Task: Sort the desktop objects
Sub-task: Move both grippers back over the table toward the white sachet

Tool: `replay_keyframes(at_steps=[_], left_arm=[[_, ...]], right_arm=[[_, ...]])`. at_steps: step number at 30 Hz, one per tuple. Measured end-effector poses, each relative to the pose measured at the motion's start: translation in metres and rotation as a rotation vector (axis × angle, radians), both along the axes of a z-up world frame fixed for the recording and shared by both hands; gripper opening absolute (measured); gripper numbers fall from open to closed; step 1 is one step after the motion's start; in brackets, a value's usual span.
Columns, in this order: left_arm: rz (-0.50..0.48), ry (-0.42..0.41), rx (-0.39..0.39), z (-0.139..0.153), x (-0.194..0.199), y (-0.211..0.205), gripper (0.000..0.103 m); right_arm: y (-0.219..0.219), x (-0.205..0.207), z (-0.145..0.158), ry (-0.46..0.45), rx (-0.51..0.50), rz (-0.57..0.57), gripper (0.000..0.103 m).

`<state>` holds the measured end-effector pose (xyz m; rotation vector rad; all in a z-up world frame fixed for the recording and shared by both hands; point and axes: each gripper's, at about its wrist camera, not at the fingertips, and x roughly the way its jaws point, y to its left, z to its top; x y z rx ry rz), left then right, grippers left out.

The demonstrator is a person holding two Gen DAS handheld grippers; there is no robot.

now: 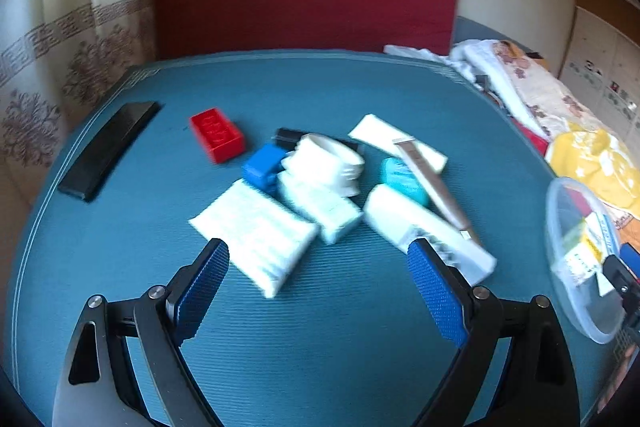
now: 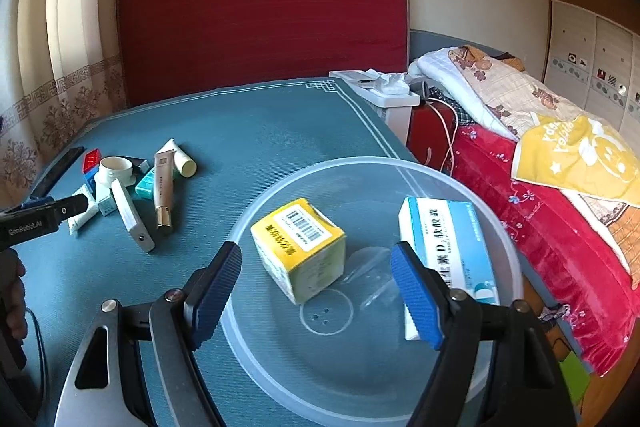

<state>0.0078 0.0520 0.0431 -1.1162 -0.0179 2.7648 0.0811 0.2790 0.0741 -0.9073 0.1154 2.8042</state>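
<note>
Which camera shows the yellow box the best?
The right wrist view. The yellow box sits sharp and whole in the clear bowl, barcode facing up. In the left wrist view the bowl is at the right edge and tilted, and only blurry scraps of yellow show through it.

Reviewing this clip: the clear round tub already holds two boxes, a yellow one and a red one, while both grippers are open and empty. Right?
Not quite. The second box in the clear tub is blue and white, not red, as the right wrist view shows. The yellow box is there, and the right gripper and left gripper are open and empty.
</note>
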Motion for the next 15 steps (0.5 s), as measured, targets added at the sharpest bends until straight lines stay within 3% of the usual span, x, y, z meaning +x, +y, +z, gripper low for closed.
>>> replay_keyframes(at_steps=[10, 15], left_arm=[[0.081, -0.013, -0.035, -0.004, -0.011, -0.026, 0.094], [0.141, -0.057, 0.009, -0.009, -0.026, -0.040, 0.093]], right_arm=[[-0.041, -0.015, 0.011, 0.037, -0.013, 0.107, 0.081], [-0.062, -0.023, 0.013, 0.047, -0.026, 0.163, 0.081]])
